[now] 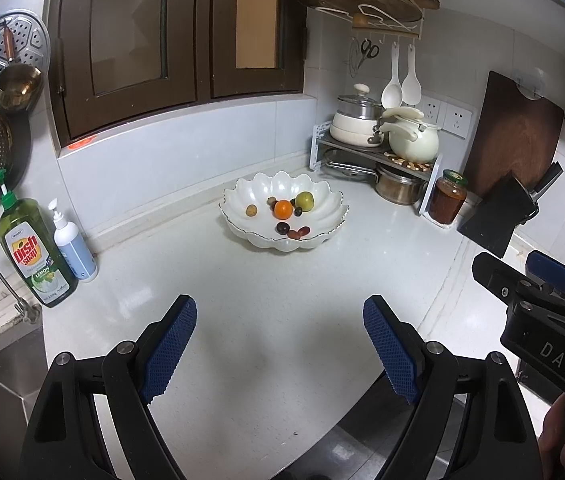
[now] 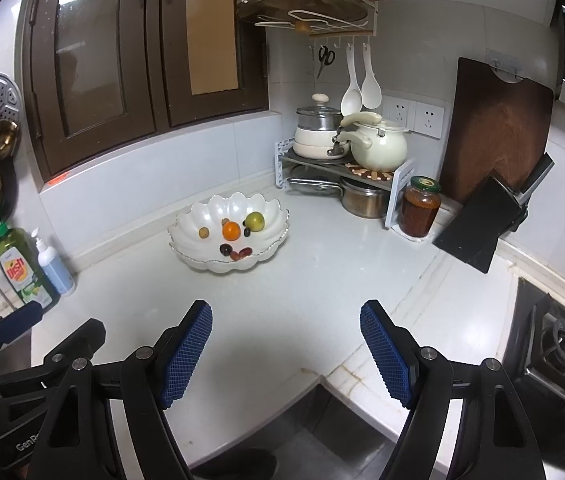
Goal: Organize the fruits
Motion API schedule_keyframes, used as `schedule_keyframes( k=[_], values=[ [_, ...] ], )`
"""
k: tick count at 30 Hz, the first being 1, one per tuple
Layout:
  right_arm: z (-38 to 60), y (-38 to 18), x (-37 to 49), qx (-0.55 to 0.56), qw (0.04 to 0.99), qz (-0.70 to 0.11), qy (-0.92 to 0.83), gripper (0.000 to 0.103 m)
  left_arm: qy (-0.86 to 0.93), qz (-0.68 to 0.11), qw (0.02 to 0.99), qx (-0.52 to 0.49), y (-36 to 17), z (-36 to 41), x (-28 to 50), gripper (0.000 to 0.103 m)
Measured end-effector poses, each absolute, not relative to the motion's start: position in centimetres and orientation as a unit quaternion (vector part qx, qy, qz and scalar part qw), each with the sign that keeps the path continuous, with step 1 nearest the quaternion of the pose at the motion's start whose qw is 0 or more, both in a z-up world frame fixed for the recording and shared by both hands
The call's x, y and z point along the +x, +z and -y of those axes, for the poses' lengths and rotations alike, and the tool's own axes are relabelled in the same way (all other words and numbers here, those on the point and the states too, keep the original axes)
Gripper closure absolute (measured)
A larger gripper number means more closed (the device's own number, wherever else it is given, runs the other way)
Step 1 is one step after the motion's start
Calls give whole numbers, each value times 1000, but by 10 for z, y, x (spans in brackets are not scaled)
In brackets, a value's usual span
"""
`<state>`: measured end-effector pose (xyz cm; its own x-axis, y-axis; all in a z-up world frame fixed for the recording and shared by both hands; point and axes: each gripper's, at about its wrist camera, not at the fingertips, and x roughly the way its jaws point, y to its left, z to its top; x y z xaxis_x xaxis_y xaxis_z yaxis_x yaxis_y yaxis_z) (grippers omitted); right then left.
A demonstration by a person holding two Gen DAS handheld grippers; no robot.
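Note:
A white scalloped bowl [image 1: 242, 196] [image 2: 198, 216] stands on the white counter near the back wall. In it lie an orange [image 1: 283, 209] [image 2: 231, 230], a green fruit [image 1: 305, 201] [image 2: 255, 221], a small brown fruit [image 1: 251, 211] [image 2: 203, 233] and several dark grapes [image 1: 282, 227] [image 2: 225, 249]. My left gripper [image 1: 280, 312] is open and empty, above the near counter, well short of the bowl. My right gripper [image 2: 286, 316] is open and empty, also near the front edge. The right gripper shows at the right in the left wrist view [image 1: 522, 280].
A dish soap bottle [image 1: 32, 250] and a pump bottle [image 1: 73, 248] stand at the left by the sink. A pot rack [image 2: 342, 168], a jar [image 2: 419, 206], a knife block [image 2: 478, 224] and a cutting board [image 2: 498, 128] fill the back right corner. A stove [image 2: 554, 344] lies at the right.

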<state>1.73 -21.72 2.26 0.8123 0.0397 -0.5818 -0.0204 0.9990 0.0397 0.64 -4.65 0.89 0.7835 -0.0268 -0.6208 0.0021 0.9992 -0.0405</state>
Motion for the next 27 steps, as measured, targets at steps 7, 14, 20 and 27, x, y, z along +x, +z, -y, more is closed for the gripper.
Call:
schedule_keyframes(
  k=[7, 14, 20, 27],
  values=[
    [217, 23, 18, 16, 952, -306, 15, 26, -6, -327, 945, -17, 9, 48, 5, 17],
    [217, 22, 19, 18, 952, -305, 13, 26, -2, -324, 946, -13, 12, 49, 6, 17],
    [216, 22, 20, 21, 952, -306, 12, 26, -4, -326, 945, -14, 12, 49, 9, 17],
    [215, 22, 20, 22, 952, -305, 11, 26, -7, -327, 945, -15, 12, 53, 10, 17]
  ],
)
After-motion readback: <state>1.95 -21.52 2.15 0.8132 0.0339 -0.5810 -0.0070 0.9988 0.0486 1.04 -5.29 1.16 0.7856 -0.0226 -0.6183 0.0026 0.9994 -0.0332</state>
